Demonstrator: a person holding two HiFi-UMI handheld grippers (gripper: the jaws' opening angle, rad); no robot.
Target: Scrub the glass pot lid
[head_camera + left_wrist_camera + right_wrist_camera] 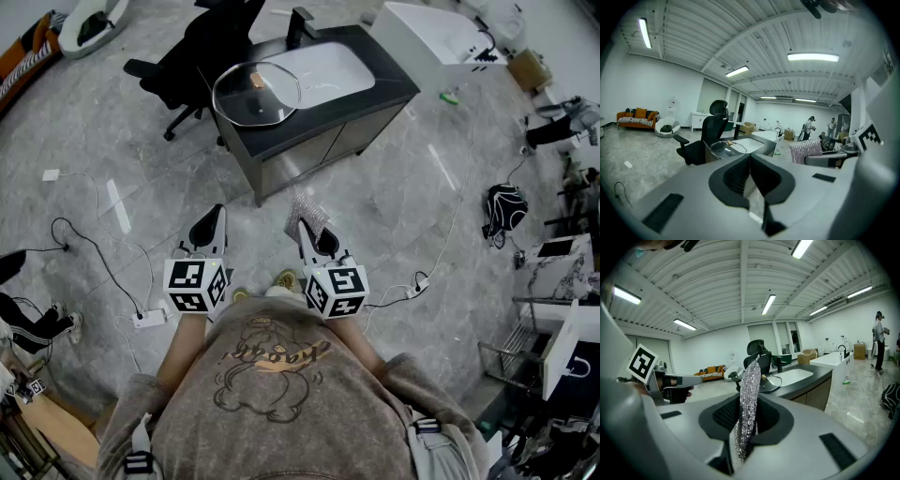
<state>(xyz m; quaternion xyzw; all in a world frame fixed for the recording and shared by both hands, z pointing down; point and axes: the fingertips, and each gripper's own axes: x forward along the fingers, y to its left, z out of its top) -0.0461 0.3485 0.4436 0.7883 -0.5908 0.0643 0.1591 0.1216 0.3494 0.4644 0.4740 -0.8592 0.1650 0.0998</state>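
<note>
Head view: glass pot lid (257,93) rests on a dark sink counter (291,127) at 12 o'clock, across grey marble floor (375,206). Left gripper (214,217) has its jaws pressed together, empty. Right gripper (309,230) clamps a glittery silver cloth (307,211). The shirt (281,375) bears lettering, possibly cursive, too blurred to read.

We saw a glossy glass lid (257,92), a glittery, rough-woven cloth (748,394) and a polished stone-look floor (403,202).

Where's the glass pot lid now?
In the head view, top centre: the glass pot lid lies on the dark counter, left of the sink, beside the office chair.
</note>
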